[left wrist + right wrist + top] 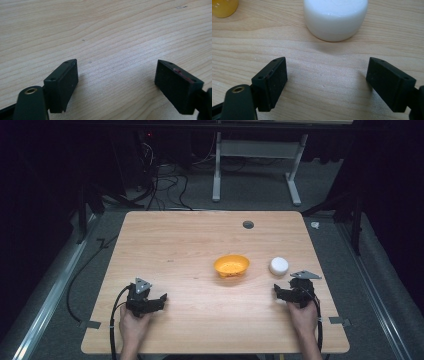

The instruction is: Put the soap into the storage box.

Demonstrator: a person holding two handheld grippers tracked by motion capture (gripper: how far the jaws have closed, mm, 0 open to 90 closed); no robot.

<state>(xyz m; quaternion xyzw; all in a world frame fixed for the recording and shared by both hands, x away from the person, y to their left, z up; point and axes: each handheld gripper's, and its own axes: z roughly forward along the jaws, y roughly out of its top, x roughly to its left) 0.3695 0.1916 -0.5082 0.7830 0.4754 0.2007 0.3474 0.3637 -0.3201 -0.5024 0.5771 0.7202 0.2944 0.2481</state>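
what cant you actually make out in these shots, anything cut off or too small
- White round object: right gripper view's top edge cuts off its top; what it is stays unclear.
- Orange bowl: a corner sliver in the right gripper view; in the high view, too small to tell what the specks inside are.
- Small white thing beyond the table's right edge: too small to identify.
- Room behind the table: too dark.

Light wooden table (180,250), orange bowl (231,265) near white cylinder (279,265)
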